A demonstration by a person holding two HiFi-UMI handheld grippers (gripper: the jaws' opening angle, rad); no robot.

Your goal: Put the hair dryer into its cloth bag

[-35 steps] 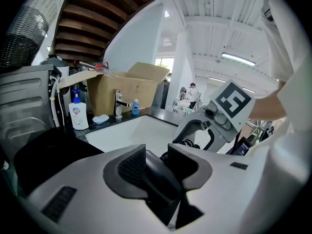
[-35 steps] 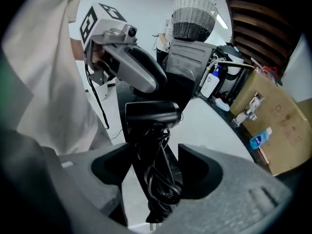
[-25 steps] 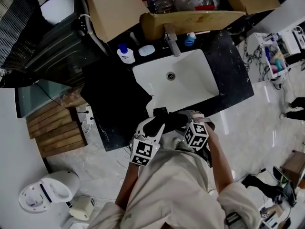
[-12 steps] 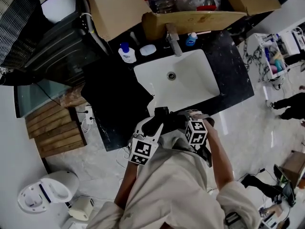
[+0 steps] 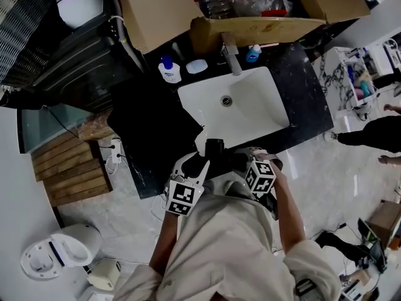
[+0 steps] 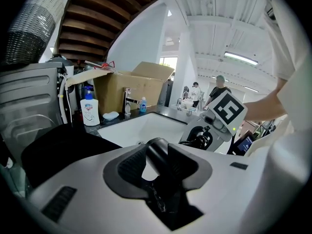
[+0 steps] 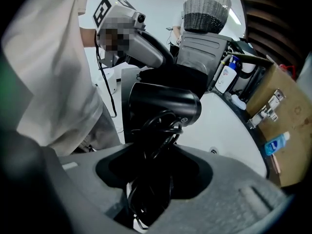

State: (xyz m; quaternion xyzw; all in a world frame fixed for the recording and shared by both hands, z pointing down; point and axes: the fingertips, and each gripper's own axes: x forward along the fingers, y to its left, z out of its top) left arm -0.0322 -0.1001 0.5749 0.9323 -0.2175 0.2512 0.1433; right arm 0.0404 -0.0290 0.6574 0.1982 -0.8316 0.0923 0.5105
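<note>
The black hair dryer (image 5: 215,149) hangs over the counter's front edge between my two grippers. My left gripper (image 5: 205,161) is shut on one slim black end of it (image 6: 158,152). From the other side my right gripper (image 5: 235,160) is shut on the handle with the cord coiled round it (image 7: 153,145); its jaws have just been closing on that bundle. The dryer's barrel (image 7: 163,104) lies across just beyond the right jaws. The black cloth bag (image 5: 147,124) lies flat on the counter left of the sink (image 5: 263,118), apart from both grippers. It also shows as a dark heap (image 6: 53,150).
Behind the sink stand a faucet (image 5: 229,46), a soap bottle (image 5: 168,71), a soap bar (image 5: 196,66) and a cardboard box (image 5: 156,11). A washing machine (image 5: 81,61) is at the left. A person (image 5: 376,133) stands on the floor at the right.
My left gripper has drifted slightly left and down in the head view. The dryer stays between the grippers. A person has walked into view at the right edge.
</note>
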